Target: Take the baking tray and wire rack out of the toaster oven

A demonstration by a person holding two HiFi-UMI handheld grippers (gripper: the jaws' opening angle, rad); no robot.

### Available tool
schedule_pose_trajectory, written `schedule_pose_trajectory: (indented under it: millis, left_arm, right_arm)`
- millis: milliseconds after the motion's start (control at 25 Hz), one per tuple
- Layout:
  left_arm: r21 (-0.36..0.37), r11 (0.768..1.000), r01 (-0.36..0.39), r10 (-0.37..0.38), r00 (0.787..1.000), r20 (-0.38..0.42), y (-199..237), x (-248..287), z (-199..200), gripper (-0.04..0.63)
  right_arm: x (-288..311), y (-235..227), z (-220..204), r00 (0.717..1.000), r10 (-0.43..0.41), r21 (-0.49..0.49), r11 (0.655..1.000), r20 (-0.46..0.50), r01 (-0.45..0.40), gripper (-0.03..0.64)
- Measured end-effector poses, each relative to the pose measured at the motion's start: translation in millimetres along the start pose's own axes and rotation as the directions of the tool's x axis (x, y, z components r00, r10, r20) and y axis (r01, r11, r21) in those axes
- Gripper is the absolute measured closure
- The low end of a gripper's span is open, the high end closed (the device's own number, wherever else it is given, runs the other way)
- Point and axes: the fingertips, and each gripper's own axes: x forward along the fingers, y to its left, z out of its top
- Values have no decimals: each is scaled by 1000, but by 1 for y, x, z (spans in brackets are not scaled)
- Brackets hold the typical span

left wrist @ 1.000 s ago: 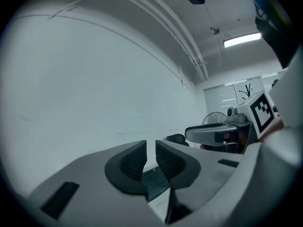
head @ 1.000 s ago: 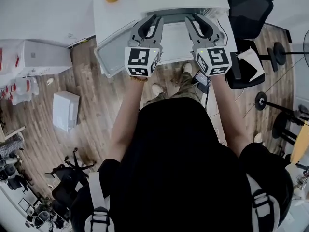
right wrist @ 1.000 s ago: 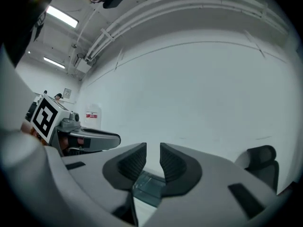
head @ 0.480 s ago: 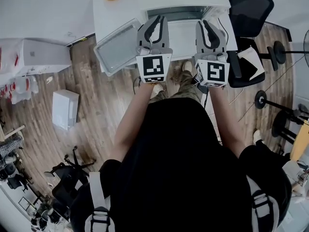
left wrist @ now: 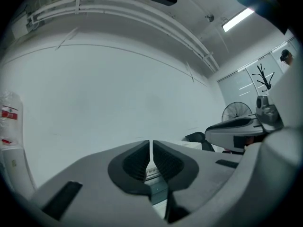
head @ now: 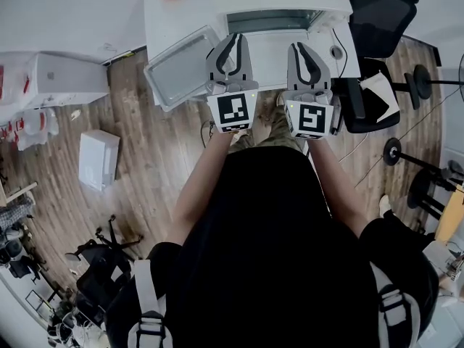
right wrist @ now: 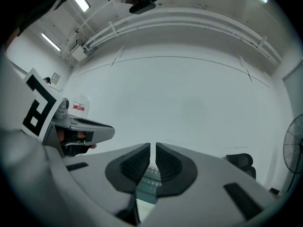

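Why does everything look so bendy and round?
Head view: wide lens bends the brown wooden floor near the edges. Left gripper view: black corners, white ceiling pipes curve, long ceiling lamp glares. Right gripper view: same curving.

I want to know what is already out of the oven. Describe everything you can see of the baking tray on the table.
The baking tray is a shallow, rectangular, grey metal pan with a raised rim and rounded corners, and it is empty. It lies flat and skewed on the white table's front left corner, left of the toaster oven. Its near corner seems to jut past the edge. The left gripper, jaws just closed on nothing, overlaps its right edge.
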Motion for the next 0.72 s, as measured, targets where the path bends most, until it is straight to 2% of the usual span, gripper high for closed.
schedule_pose_trajectory:
  millis: [720]
  left_arm:
    - [29,999,-36,38,995,-90,16,-32,-49,557]
  right_arm:
    - [-1,66,-40,984,150,15,989,-93,-149,578]
